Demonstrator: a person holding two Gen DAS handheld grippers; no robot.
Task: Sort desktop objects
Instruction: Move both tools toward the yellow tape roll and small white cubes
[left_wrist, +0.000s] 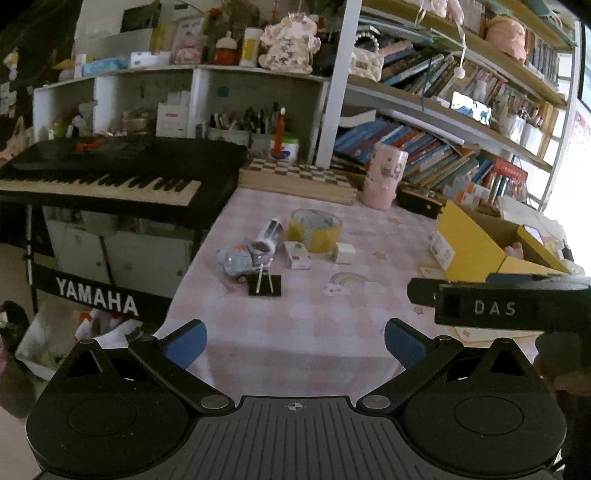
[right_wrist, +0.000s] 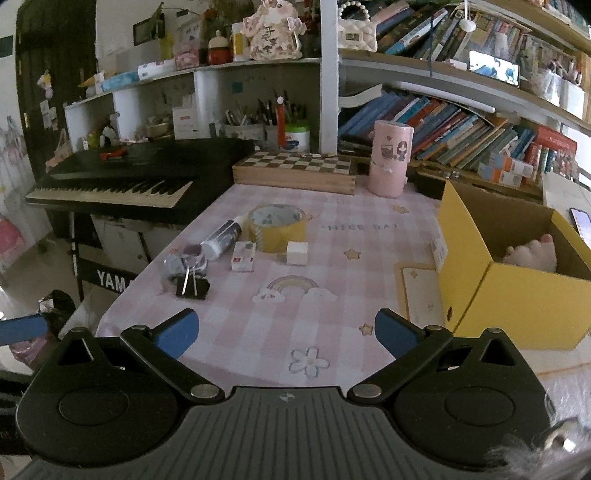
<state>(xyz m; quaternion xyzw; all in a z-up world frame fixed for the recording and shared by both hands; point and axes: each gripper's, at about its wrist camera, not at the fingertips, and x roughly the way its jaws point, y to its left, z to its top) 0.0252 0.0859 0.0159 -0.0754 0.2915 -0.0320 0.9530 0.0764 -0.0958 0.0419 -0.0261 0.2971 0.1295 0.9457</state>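
On the pink checked tablecloth (right_wrist: 288, 325) lie a black binder clip (left_wrist: 264, 285) (right_wrist: 192, 287), a small grey-blue toy (left_wrist: 238, 260) (right_wrist: 183, 263), a white glue tube (left_wrist: 270, 232) (right_wrist: 221, 238), a yellow tape roll (left_wrist: 314, 229) (right_wrist: 277, 227), a small white carton (left_wrist: 297, 255) (right_wrist: 243, 256) and a white eraser cube (left_wrist: 344, 253) (right_wrist: 296, 253). An open yellow box (right_wrist: 509, 280) (left_wrist: 476, 243) stands at the right with a pale soft item inside. My left gripper (left_wrist: 295, 341) is open and empty, short of the clip. My right gripper (right_wrist: 286, 332) is open and empty over the cloth.
A black Yamaha keyboard (left_wrist: 110, 173) (right_wrist: 122, 177) stands left of the table. A chessboard box (right_wrist: 295, 168) and a pink cylinder (right_wrist: 389, 158) sit at the back. Bookshelves rise behind. The right gripper's body (left_wrist: 509, 302) shows at the right in the left wrist view.
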